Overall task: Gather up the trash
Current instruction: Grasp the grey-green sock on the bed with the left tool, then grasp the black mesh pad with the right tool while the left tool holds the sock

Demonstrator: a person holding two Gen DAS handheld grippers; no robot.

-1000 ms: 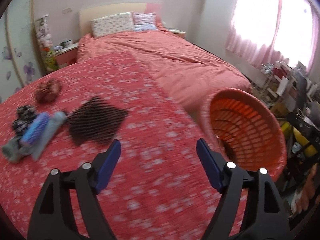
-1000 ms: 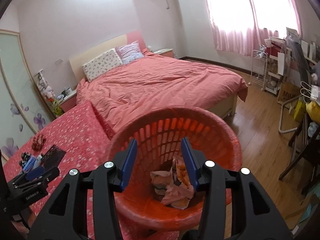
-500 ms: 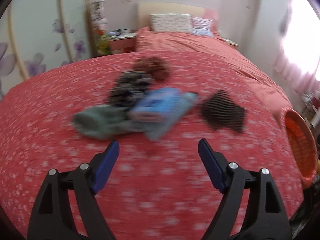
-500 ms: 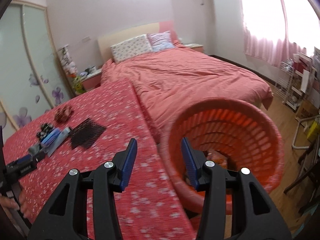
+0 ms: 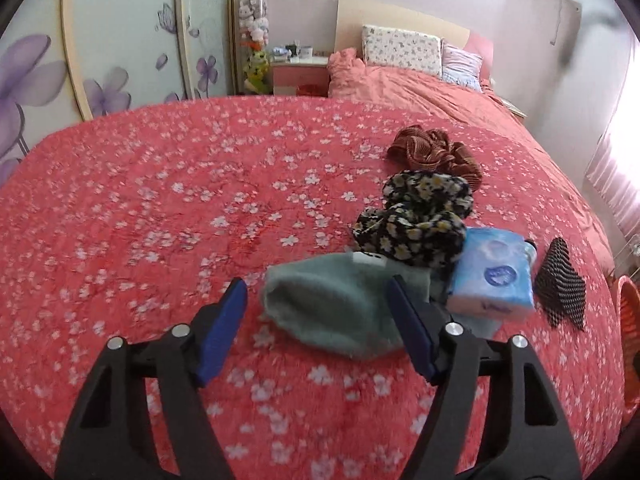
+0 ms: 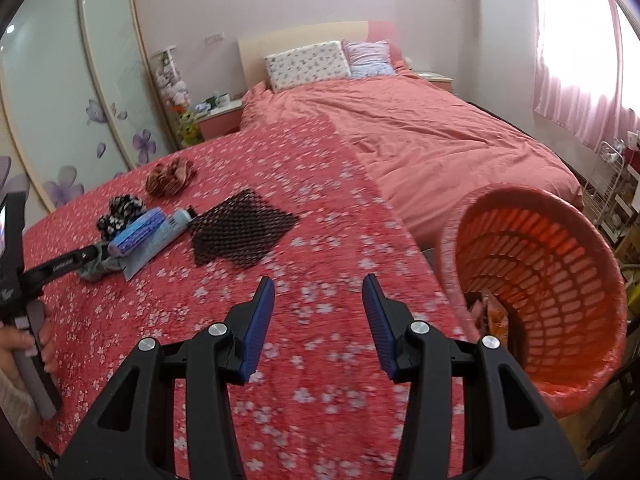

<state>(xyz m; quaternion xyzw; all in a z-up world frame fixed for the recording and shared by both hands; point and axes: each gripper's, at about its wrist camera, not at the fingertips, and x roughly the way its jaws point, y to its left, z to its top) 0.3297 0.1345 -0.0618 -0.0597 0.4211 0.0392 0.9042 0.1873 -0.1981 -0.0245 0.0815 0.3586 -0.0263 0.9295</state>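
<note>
A: Left gripper (image 5: 316, 304) — jaws spread, just been narrowing, nothing pinched; the grey-green sock (image 5: 336, 306) lies between the pads, untouched as far as seen. Right gripper (image 6: 318, 318)?

B: Spread partway, empty, angled down over the floral cover (image 6: 320, 360) beside the orange basket (image 6: 560, 280).

A: Count near the sock: two scrunchies, one tissue pack (image 5: 494, 278), one black mesh piece (image 6: 240, 228).

B: Hand (image 6: 20, 344) grips the left handle.

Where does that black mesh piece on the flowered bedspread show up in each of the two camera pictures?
Left wrist view: black mesh piece at the far right, beside the blue tissue pack.
Right wrist view: black mesh piece left of centre, beside the same tissue pack.
Shared landmark: the orange basket, at the left view's right edge.
</note>
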